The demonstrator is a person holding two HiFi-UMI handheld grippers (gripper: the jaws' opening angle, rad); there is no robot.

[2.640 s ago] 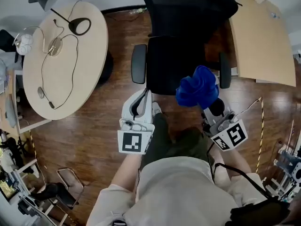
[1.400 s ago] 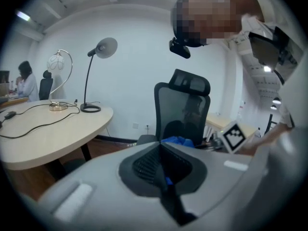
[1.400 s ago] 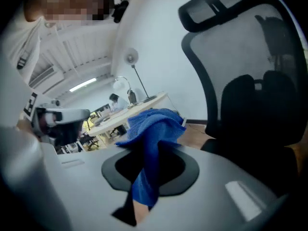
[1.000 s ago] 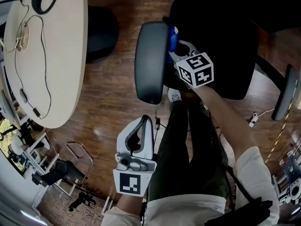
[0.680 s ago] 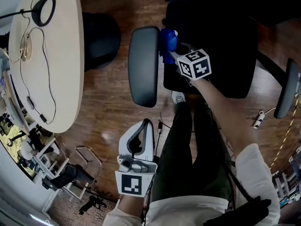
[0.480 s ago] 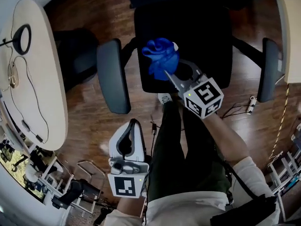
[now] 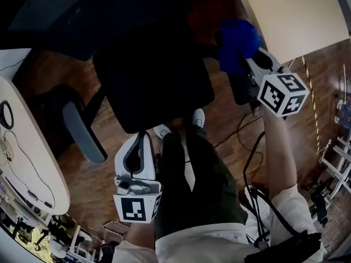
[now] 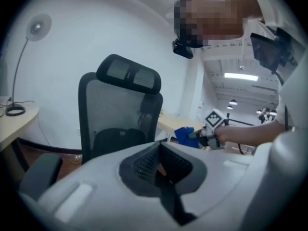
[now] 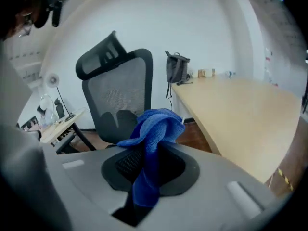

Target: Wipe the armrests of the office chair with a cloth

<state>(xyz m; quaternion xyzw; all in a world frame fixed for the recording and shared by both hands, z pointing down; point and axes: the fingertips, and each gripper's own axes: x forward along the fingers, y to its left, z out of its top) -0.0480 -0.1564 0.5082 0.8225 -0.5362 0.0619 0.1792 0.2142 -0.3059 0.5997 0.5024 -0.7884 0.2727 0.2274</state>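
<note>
The black office chair (image 7: 153,75) fills the middle of the head view; its grey left armrest (image 7: 82,127) juts out at the lower left. My right gripper (image 7: 247,64) is shut on a bunched blue cloth (image 7: 237,43) at the chair's right side, over a dark strip (image 7: 241,92) that looks like the right armrest, mostly hidden. In the right gripper view the cloth (image 9: 154,129) hangs out of the jaws in front of the mesh backrest (image 9: 120,90). My left gripper (image 7: 137,147) hangs low beside the person's leg, shut and holding nothing. The left gripper view shows the backrest (image 8: 115,114) and the cloth (image 8: 185,134).
A light wooden desk (image 7: 285,15) stands close to the right of the chair. A round table (image 7: 22,163) with cables is at the left. Wires (image 7: 241,130) trail over the wooden floor under my right arm. A bag (image 9: 176,69) sits on the desk's far end.
My right gripper carried the blue cloth from the left armrest across the seat to the chair's right side. The head view swung right. The left gripper stayed low by the leg.
</note>
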